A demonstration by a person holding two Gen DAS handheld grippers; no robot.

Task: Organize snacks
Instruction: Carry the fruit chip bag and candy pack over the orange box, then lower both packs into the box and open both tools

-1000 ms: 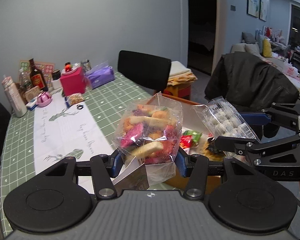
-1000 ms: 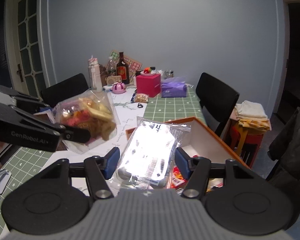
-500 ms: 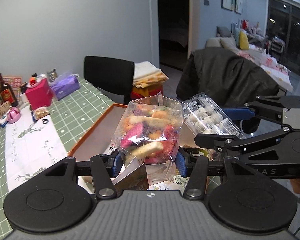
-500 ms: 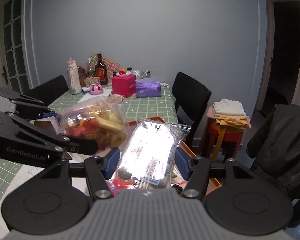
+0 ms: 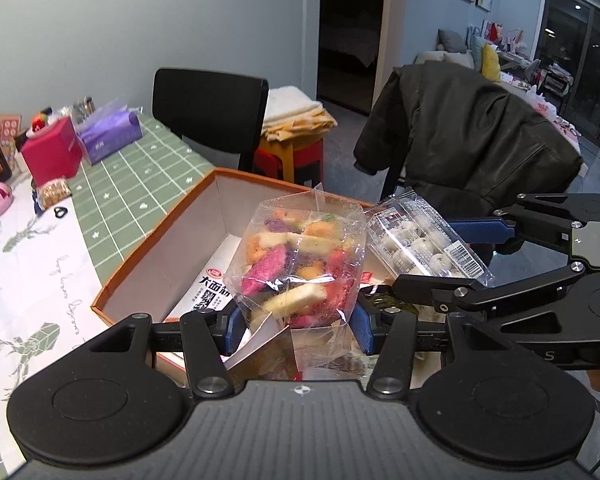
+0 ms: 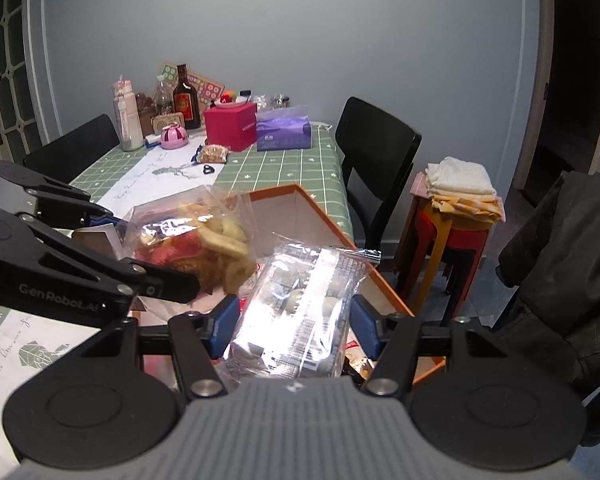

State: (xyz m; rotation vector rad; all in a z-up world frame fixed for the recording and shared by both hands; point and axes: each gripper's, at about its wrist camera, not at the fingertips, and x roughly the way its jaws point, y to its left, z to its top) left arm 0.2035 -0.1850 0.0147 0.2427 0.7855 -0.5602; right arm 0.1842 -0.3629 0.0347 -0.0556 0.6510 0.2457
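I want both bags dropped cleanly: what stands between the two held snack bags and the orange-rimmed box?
Nothing visible does. The colourful snack bag and the clear packet of white balls hang over the open box, which already holds packets.

Dim indoor light – white glare on the packet (image 6: 300,300), fisheye-bent edges, dark corners.

The far end of the orange-rimmed box (image 5: 156,236) lies bare inside, open from above. Its near end is crowded with packets (image 5: 216,292). A black chair (image 5: 210,114) and draped jacket (image 5: 472,140) hem the worktop (image 5: 140,184) edge.
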